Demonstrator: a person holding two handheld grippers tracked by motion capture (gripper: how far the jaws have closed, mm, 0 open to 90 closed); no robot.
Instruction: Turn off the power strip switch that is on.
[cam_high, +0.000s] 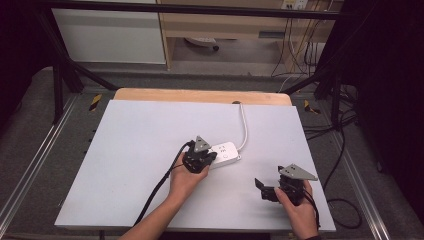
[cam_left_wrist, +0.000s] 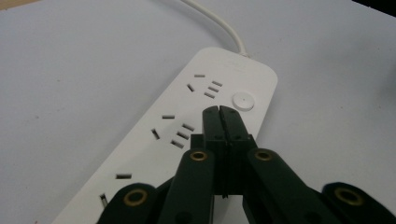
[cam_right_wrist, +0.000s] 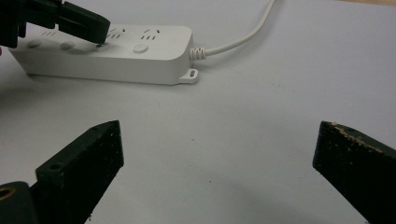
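A white power strip (cam_high: 226, 153) lies flat near the middle of the white table, and its white cable (cam_high: 244, 125) runs to the far edge. My left gripper (cam_high: 212, 158) is shut with nothing between its jaws. In the left gripper view its tips (cam_left_wrist: 219, 111) hang over the strip (cam_left_wrist: 187, 121), just short of a round button (cam_left_wrist: 243, 101). In the right gripper view the left gripper (cam_right_wrist: 95, 32) points down at the strip's top (cam_right_wrist: 140, 65); I cannot tell whether it touches. My right gripper (cam_high: 265, 190) stands open and holds nothing, a short way from the strip (cam_right_wrist: 219, 154).
The white board (cam_high: 140, 140) covers a wooden tabletop (cam_high: 200, 95). A black cable (cam_high: 160, 187) trails from the left gripper toward the near edge. Beyond the table are black frame bars (cam_high: 70, 65), floor cables (cam_high: 345, 150) and furniture.
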